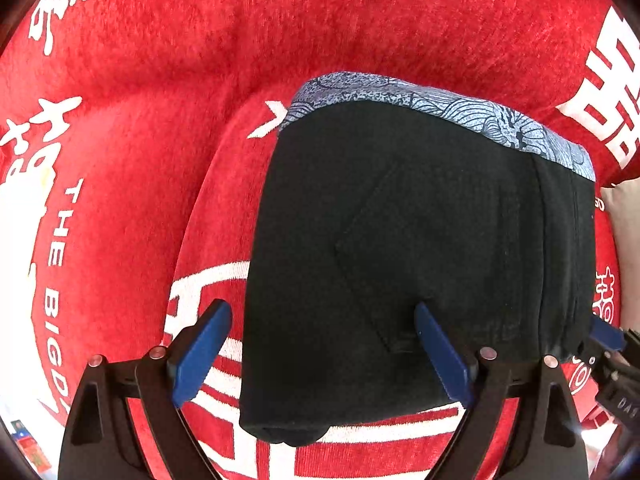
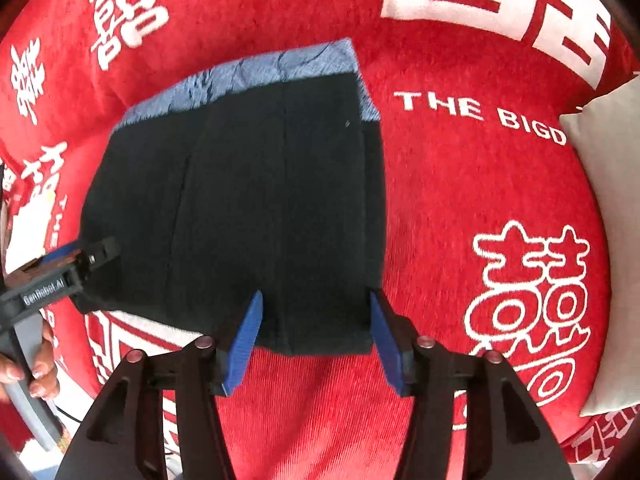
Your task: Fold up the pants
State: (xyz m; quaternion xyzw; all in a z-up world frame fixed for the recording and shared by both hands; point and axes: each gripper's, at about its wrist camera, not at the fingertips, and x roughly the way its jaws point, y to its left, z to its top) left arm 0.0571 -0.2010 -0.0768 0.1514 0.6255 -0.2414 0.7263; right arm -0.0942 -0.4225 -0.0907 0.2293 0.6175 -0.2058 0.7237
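The black pants (image 1: 420, 248) lie folded into a compact block on the red blanket (image 1: 160, 60), with a blue-grey patterned band (image 1: 440, 108) along the far edge. My left gripper (image 1: 324, 356) is open, its blue fingers spread over the near left part of the pants. In the right wrist view the pants (image 2: 248, 200) show again. My right gripper (image 2: 316, 336) is open at their near right corner. The left gripper (image 2: 76, 260) shows at the pants' left edge, and the right gripper's finger (image 1: 608, 336) at the right edge of the left wrist view.
The red blanket (image 2: 460, 208) carries white characters and the words "THE BIGD". A beige cushion (image 2: 612, 220) lies at the right. A hand (image 2: 36, 364) holds the left gripper's handle at the lower left.
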